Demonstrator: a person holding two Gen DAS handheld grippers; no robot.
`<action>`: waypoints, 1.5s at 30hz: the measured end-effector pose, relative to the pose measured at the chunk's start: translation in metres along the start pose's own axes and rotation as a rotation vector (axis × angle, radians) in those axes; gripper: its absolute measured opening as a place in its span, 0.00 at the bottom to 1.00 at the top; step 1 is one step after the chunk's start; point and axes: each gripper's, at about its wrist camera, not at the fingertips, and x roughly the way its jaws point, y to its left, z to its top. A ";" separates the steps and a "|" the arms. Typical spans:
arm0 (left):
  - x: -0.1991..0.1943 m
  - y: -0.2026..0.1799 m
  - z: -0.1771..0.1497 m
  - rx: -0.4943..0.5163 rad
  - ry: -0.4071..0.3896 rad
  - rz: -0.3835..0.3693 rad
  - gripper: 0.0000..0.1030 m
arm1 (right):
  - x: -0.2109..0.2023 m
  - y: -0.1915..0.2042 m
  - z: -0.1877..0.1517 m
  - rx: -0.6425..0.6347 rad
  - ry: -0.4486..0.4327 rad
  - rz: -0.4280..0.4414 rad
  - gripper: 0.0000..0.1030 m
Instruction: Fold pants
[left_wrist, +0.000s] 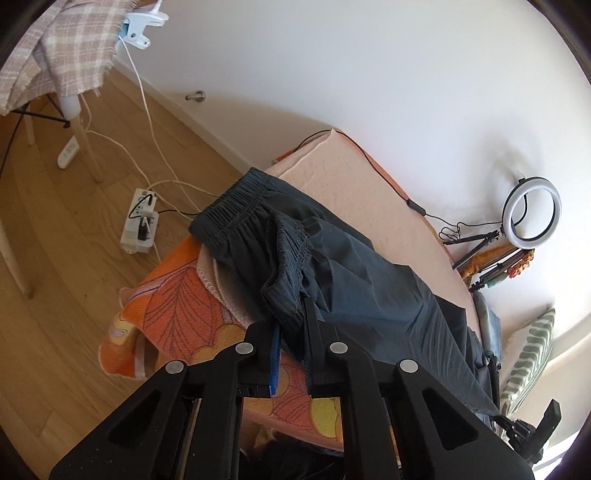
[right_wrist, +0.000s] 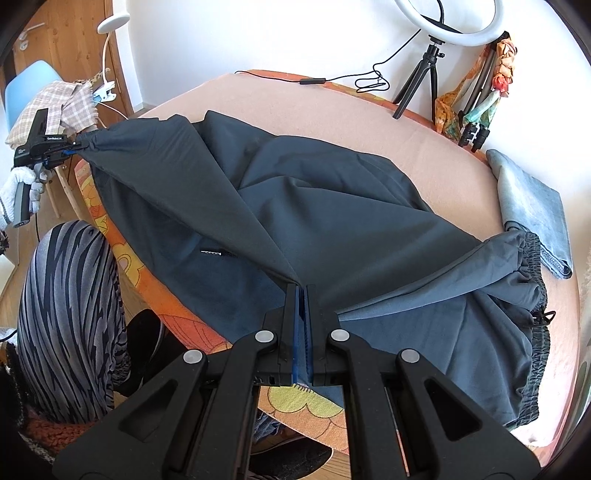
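Dark grey pants (right_wrist: 314, 206) lie spread over a round table with a pink cover (right_wrist: 424, 122). Their drawstring waistband (right_wrist: 535, 258) is at the right. My right gripper (right_wrist: 301, 288) is shut on a fold of the pants near the table's front edge, and the fabric runs taut up to it. My left gripper (left_wrist: 291, 317) is shut on an elastic leg cuff (left_wrist: 288, 258), with the fabric bunched between its blue pads. The other cuff (left_wrist: 232, 210) rests at the table's edge. In the right wrist view the left gripper (right_wrist: 70, 147) holds that cuff at the far left, in a gloved hand (right_wrist: 22, 188).
A folded light blue cloth (right_wrist: 532, 206) lies at the table's right. A ring light on a tripod (right_wrist: 436, 33) stands at the back by the wall. An orange floral cloth (left_wrist: 177, 314) hangs off the edge. A power strip (left_wrist: 140, 225) and cables lie on the floor. The person's striped leg (right_wrist: 70, 314) is at the left.
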 end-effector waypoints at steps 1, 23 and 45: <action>-0.001 0.001 -0.001 0.004 -0.001 0.005 0.08 | 0.001 0.002 0.000 -0.007 0.001 -0.004 0.03; 0.014 -0.078 0.105 0.218 -0.118 -0.101 0.08 | -0.046 0.017 0.036 -0.013 -0.176 -0.156 0.03; 0.025 0.014 0.055 0.124 0.086 0.135 0.24 | 0.021 0.055 -0.021 0.025 0.028 0.029 0.03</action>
